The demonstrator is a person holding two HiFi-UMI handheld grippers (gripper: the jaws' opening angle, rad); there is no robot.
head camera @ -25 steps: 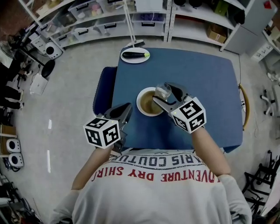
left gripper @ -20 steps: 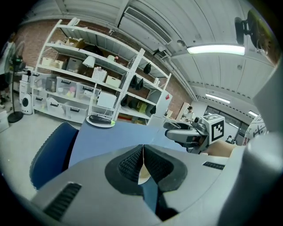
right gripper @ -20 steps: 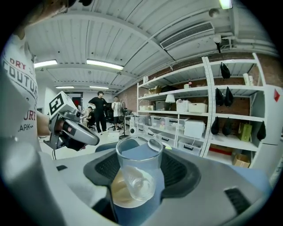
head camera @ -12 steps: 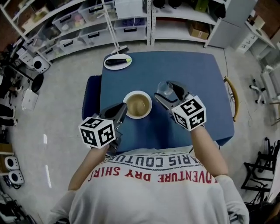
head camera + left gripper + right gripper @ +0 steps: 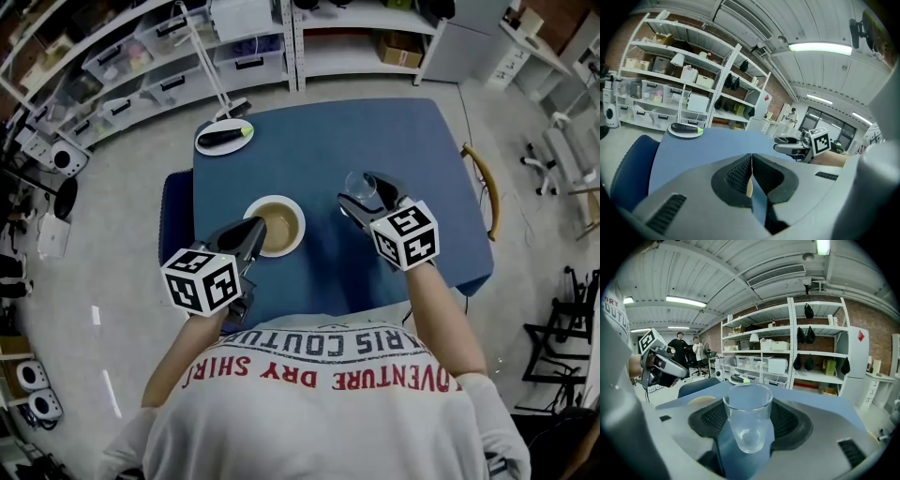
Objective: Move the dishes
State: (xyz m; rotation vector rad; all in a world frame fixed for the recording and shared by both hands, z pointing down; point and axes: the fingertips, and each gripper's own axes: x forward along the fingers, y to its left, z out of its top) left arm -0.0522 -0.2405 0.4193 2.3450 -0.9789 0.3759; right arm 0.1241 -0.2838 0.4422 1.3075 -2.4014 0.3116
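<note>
A cream bowl [image 5: 275, 225] of brown liquid sits on the blue table [image 5: 412, 141], near its front edge. My left gripper [image 5: 251, 231] is at the bowl's left rim. In the left gripper view its jaws are closed on a thin cream sliver of the rim [image 5: 748, 189]. My right gripper [image 5: 361, 195] hangs to the right of the bowl, shut on a clear, empty, upright glass [image 5: 747, 420]. A white plate [image 5: 223, 137] with a dark eggplant lies at the table's far left corner.
A blue chair [image 5: 176, 211] stands against the table's left side. A wooden chair [image 5: 483, 187] is at the right side. White shelves with storage bins [image 5: 187, 56] run behind the table. Two people [image 5: 686, 352] stand far off in the right gripper view.
The right gripper has carried the glass from above the bowl off to the bowl's right. The left gripper has closed in on the bowl's left rim.
</note>
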